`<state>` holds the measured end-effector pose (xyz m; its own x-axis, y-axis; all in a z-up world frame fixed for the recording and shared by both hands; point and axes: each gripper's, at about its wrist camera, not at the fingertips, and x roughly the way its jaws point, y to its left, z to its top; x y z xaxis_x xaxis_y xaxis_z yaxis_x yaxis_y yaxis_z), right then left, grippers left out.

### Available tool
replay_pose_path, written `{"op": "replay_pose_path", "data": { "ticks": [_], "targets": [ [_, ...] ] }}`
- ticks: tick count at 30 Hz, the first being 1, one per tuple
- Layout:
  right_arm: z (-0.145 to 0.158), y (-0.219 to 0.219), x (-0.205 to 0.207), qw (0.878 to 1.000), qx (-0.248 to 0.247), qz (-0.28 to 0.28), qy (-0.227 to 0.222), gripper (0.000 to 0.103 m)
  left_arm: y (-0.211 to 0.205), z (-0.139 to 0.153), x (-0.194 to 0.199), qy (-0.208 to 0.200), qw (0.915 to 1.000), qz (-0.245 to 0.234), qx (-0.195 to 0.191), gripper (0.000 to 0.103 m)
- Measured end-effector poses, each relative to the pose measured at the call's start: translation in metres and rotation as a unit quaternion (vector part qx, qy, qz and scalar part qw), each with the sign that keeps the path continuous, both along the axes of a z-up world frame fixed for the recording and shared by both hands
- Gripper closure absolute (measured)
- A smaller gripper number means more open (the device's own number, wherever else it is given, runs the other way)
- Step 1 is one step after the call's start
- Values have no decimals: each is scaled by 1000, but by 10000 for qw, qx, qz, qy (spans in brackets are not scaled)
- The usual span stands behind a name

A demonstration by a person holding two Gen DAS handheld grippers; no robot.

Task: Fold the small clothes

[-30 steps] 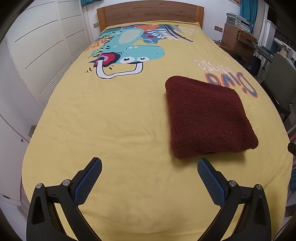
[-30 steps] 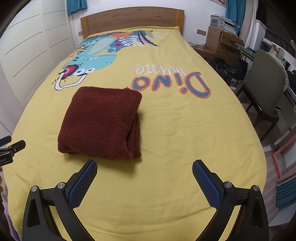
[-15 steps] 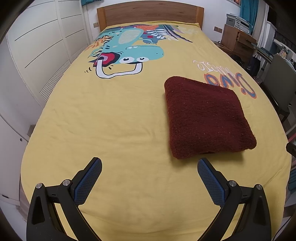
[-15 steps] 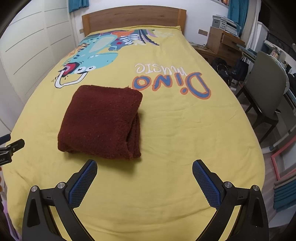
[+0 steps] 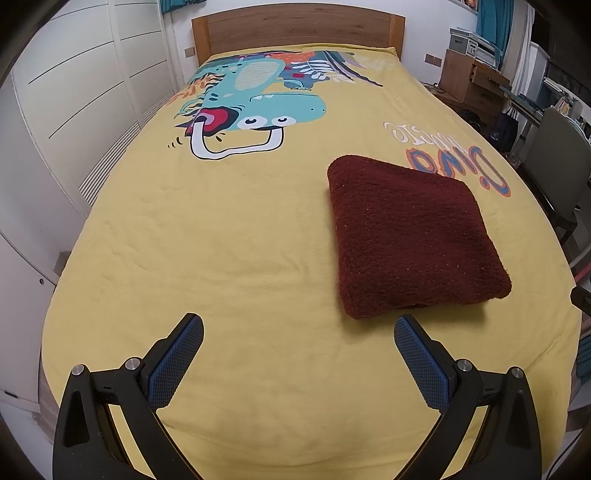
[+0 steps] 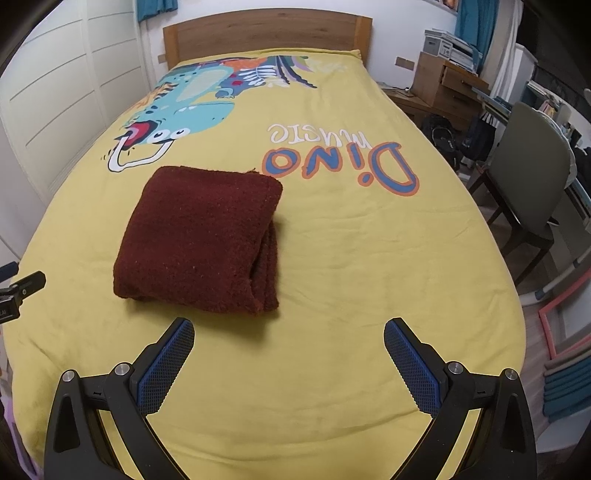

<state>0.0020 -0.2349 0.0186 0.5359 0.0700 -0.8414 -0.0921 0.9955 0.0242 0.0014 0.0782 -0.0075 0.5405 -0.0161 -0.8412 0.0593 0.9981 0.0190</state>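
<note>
A dark red fuzzy garment lies folded into a thick square on the yellow bedspread. Its layered open edge faces right in the right wrist view. My left gripper is open, hovering near the foot of the bed, with the garment ahead and to its right. My right gripper is open too, with the garment ahead and to its left. Neither gripper touches the cloth. The tip of the left gripper shows at the left edge of the right wrist view.
The bedspread carries a dinosaur print and "Dino music" lettering. A wooden headboard stands at the far end. White wardrobe doors line the left side. A grey chair and wooden drawers stand on the right.
Both grippers have drifted back a little, so the folded garment sits slightly farther away. The jaws stay wide and the garment has not moved.
</note>
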Motion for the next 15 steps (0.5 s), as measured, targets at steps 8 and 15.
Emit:
{"op": "replay_pose_path", "data": {
  "ticks": [8,15],
  "targets": [
    [-5,1,1,10000,-18,7,65,0,-2,1,1,-12,10000,-85,-9,1],
    [-8,0,0,9999,-18,13,120,0,-4,4,5,-34,9999,-95,42,1]
  ]
}}
